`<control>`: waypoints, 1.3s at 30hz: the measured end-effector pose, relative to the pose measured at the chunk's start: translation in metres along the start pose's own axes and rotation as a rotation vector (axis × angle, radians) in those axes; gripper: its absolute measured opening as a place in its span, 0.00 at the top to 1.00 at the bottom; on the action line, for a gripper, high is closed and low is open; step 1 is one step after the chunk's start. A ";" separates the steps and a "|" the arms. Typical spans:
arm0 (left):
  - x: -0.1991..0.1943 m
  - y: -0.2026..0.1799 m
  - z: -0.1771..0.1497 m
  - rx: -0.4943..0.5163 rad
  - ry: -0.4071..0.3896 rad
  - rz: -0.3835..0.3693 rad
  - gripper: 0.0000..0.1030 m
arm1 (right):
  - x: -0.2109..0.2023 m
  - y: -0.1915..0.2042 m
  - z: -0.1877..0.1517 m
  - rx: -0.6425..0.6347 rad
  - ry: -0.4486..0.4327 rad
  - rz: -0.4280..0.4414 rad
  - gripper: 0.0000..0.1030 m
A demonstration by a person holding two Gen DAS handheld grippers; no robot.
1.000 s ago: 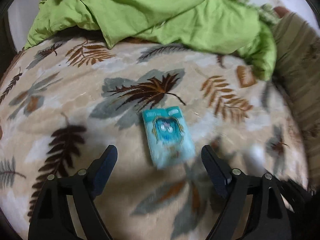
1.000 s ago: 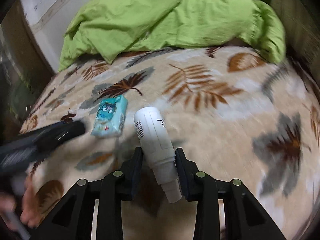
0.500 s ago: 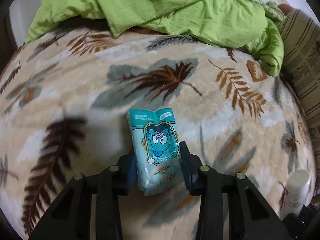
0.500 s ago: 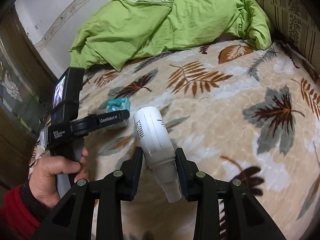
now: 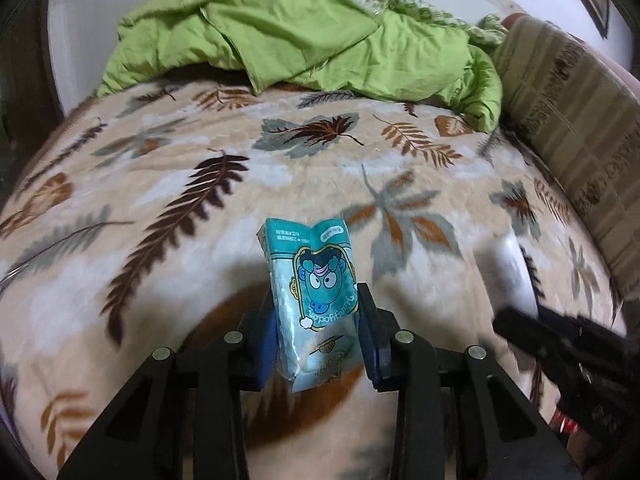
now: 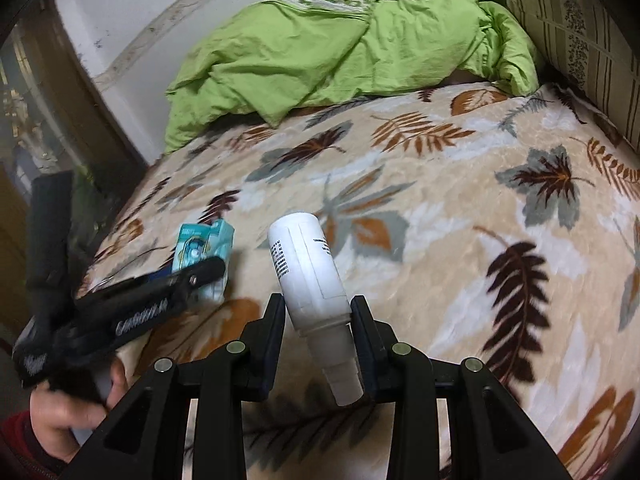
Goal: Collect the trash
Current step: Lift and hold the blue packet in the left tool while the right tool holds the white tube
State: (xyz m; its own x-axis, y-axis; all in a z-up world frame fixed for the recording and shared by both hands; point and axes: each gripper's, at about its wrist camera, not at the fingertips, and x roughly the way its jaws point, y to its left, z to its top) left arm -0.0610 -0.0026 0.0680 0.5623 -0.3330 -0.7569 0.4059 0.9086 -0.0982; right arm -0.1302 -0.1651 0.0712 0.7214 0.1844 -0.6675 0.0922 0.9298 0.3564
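My left gripper (image 5: 318, 328) is shut on a teal tissue packet (image 5: 316, 300) with a cartoon face and holds it above the leaf-patterned bed blanket (image 5: 200, 184). The packet also shows in the right wrist view (image 6: 204, 252), held by the left gripper (image 6: 208, 272) at the left. My right gripper (image 6: 318, 320) is shut on a white plastic bottle (image 6: 306, 272), neck toward the camera, lifted over the blanket (image 6: 480, 208). In the left wrist view the bottle (image 5: 506, 268) shows blurred at the right.
A crumpled green quilt (image 5: 312, 40) lies at the far end of the bed. A striped pillow (image 5: 568, 128) lines the right side. A dark wooden cabinet (image 6: 36, 128) stands left of the bed. A white wall (image 6: 140, 20) is behind.
My left gripper came down around the tissue packet, shut on it and lifted it off the blanket. My right gripper kept hold of the bottle and both pulled back toward the bed's near edge.
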 end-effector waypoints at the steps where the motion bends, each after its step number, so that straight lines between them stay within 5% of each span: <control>1: -0.009 -0.001 -0.008 0.003 -0.014 0.008 0.67 | -0.003 0.003 -0.005 -0.013 -0.003 -0.008 0.65; 9: -0.036 0.000 -0.042 0.017 -0.076 0.083 0.67 | -0.034 0.028 -0.026 -0.095 -0.098 -0.002 0.65; 18: -0.038 0.001 -0.047 0.045 -0.123 0.147 0.67 | -0.032 0.030 -0.026 -0.108 -0.107 -0.002 0.65; 39: -0.034 -0.002 -0.049 0.046 -0.122 0.156 0.67 | -0.026 0.037 -0.027 -0.127 -0.098 -0.003 0.65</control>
State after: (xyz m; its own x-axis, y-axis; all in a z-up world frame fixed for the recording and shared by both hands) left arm -0.1160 0.0197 0.0628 0.7031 -0.2195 -0.6764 0.3381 0.9400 0.0463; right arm -0.1645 -0.1269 0.0839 0.7855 0.1549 -0.5992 0.0114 0.9644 0.2643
